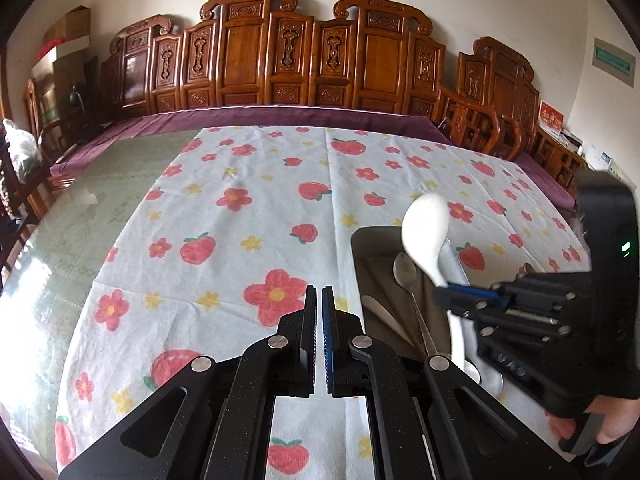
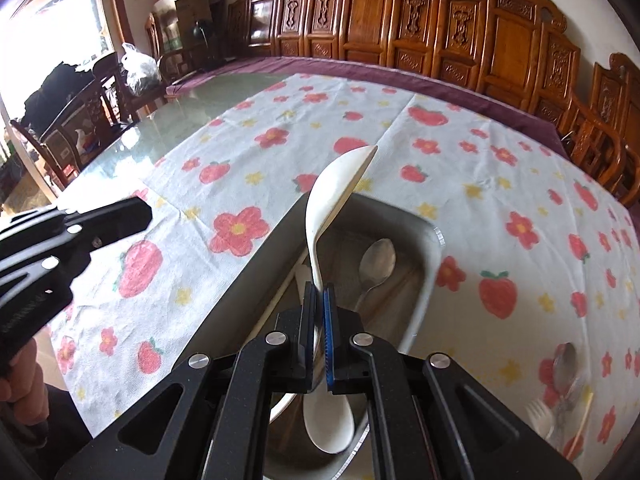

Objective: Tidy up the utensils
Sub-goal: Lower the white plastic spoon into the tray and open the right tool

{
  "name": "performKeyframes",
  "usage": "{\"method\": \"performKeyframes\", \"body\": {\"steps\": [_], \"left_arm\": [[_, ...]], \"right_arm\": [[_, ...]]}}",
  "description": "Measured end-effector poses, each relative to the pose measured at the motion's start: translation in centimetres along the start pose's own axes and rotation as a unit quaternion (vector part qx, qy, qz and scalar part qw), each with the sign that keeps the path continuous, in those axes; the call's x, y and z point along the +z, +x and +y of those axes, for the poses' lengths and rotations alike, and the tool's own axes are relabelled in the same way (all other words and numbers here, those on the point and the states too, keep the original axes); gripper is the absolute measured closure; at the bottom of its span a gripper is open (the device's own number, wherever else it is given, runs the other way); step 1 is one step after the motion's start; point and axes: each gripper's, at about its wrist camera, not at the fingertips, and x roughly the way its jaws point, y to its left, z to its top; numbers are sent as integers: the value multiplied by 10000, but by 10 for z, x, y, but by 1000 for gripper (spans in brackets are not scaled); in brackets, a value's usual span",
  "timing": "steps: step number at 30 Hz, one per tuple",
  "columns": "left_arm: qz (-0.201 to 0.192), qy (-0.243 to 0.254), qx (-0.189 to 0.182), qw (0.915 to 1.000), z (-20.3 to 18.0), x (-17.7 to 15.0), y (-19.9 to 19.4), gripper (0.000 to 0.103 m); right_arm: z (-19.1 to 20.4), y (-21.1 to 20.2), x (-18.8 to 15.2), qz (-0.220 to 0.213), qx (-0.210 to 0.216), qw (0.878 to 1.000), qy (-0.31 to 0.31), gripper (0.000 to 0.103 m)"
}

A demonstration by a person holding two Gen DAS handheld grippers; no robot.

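Both tools are matte black with a fine speckle. The left gripper has angular linkage arms joined by round silver pins, and one blue ribbed pad. The right gripper matches it, with a small green light on its housing. Bare skin shows on the right hand under a black cuff.

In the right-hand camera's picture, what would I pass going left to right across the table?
Left gripper → white spoon held by the right gripper → metal spoon in the tray → loose cutlery on the cloth.

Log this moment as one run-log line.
right gripper: shut on white spoon, above tray | left gripper: shut, empty | metal spoon: in tray
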Motion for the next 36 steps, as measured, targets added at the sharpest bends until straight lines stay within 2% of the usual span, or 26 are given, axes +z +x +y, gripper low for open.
{"method": "performKeyframes", "body": {"steps": [8,10,17,26,30,36], "left_arm": [[11,-4,19,10000,0,0,1,98],[-5,-1,25,10000,0,0,0,93],[-8,-23,37,10000,-1,0,-1,91],[-49,181,-199,9996,-25,-2,-5,91],[5,398,-308,9987,-47,-8,-2,90],[45,662,-494,9966,-83,-18,-1,80]], "right_arm": [[7,25,-11,271,234,9992,150,98],[8,25,-12,264,295,9991,154,97],[5,14,-14,127,327,9994,58,89],[-28,-44,-29,-294,453,9981,282,89],[-54,-79,-55,-454,255,9975,469,89],[-100,-120,-102,-495,-378,9960,639,89]]}}
